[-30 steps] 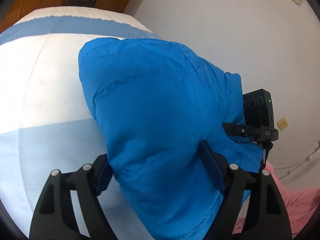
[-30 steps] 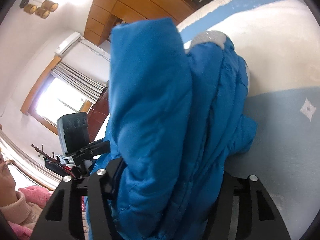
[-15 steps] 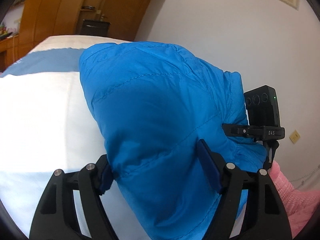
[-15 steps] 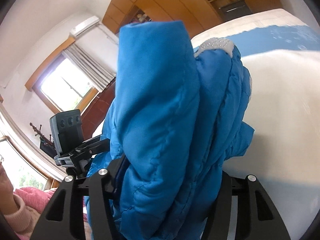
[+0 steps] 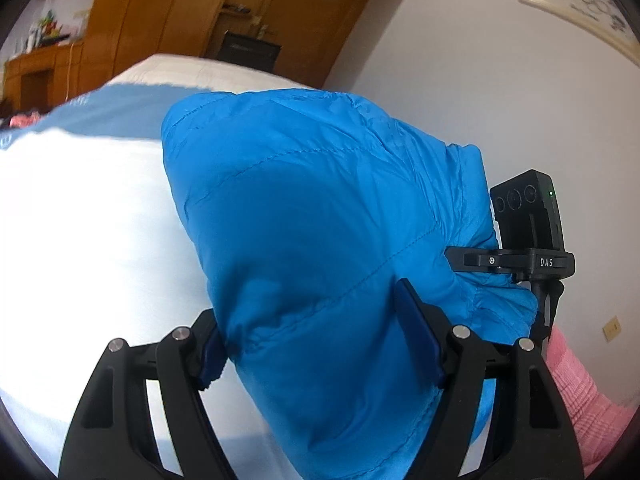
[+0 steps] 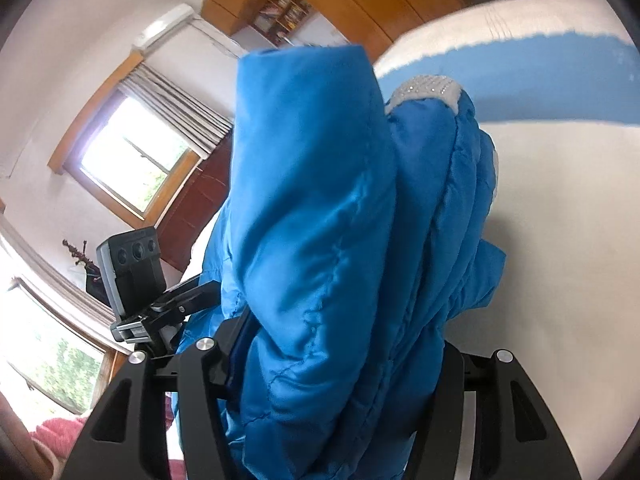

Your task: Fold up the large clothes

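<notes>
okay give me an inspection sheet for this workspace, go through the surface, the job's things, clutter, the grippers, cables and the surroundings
Surface: bed with white cover and a blue band across the far end.
Job's things: blue padded jacket, bunched into thick folds, held up between both grippers; a silver sparkly patch shows at its top.
Clutter: nothing seen on the visible part of the bed.
Grippers: left gripper clamps a thick bundle of jacket; right gripper clamps another bundle.
Cables: a thin cord hangs by the wooden furniture.
Surroundings: wooden wardrobe, window with curtains, framed picture, person's pink sleeve.
</notes>
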`<state>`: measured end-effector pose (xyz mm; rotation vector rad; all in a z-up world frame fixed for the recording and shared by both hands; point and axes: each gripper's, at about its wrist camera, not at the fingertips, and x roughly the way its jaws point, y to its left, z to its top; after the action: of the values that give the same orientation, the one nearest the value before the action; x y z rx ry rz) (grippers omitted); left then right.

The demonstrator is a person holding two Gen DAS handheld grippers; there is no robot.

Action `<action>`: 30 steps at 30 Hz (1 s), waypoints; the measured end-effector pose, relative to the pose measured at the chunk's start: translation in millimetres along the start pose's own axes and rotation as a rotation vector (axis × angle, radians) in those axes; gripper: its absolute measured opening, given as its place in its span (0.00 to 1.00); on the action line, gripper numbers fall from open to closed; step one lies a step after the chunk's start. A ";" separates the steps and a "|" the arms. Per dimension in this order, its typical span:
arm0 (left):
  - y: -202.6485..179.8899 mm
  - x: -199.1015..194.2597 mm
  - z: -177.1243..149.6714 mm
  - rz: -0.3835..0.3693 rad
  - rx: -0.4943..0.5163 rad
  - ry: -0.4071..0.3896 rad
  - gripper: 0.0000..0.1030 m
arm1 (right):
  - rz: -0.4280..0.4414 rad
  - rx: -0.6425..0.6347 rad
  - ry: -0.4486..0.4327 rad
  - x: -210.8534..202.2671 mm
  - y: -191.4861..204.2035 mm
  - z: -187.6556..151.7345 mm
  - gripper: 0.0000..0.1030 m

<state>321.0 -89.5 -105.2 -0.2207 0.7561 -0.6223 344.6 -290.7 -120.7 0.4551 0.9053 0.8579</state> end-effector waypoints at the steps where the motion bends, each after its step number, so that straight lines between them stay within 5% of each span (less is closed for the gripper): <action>1: 8.2 4.5 -1.5 0.006 -0.012 0.011 0.72 | -0.001 0.022 0.011 5.5 -9.8 -2.0 0.56; 6: 21.7 18.9 -10.7 0.017 0.005 0.022 0.75 | 0.055 0.122 0.008 21.1 -38.1 -14.1 0.64; 10: 13.7 12.0 -13.8 0.049 0.005 0.036 0.77 | 0.009 0.128 0.009 17.7 -25.6 -14.6 0.69; 20: -16.9 -47.3 -49.9 0.212 0.156 0.008 0.83 | -0.278 -0.012 0.004 -20.3 41.0 -46.5 0.76; 30: 3.4 -12.6 -42.6 0.230 0.095 0.041 0.84 | -0.471 -0.027 -0.014 -30.4 63.6 -98.2 0.75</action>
<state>285.7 -77.9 -129.8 -0.0329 0.7770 -0.4438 224.5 -277.5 -118.0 0.2087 0.9367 0.4349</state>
